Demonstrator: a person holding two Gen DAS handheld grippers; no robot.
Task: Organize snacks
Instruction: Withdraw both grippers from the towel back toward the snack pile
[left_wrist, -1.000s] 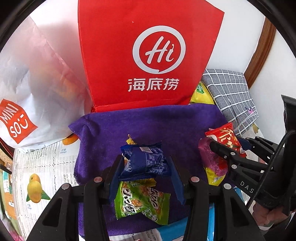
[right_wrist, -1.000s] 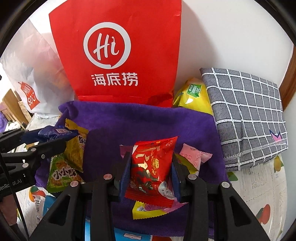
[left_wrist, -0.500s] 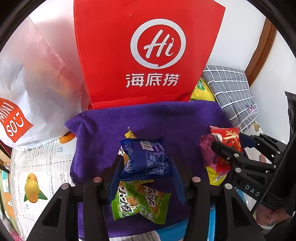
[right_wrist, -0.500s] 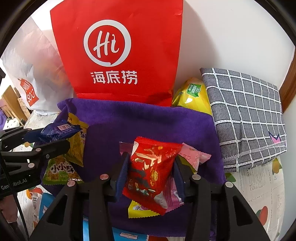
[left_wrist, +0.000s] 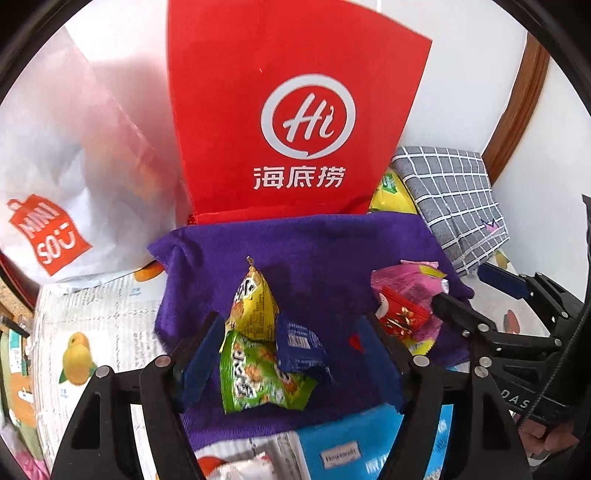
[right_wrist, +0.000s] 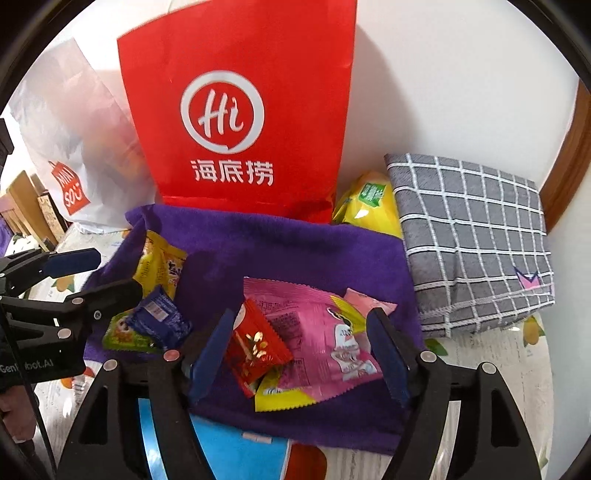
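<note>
left gripper (left_wrist: 295, 350): spread, blue packet (left_wrist: 299, 350) loose between fingers on purple towel (left_wrist: 314, 251) | right gripper (right_wrist: 299, 350): spread, red packet (right_wrist: 255, 347) lying by its left finger

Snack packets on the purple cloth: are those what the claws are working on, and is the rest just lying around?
Part of the job:
- blue packet
- green packet
- yellow packet
- red packet
- pink packet
- left claw and right claw, both open

Just lying about:
- red bag
- white bag
- grey checked cloth
- purple cloth
</note>
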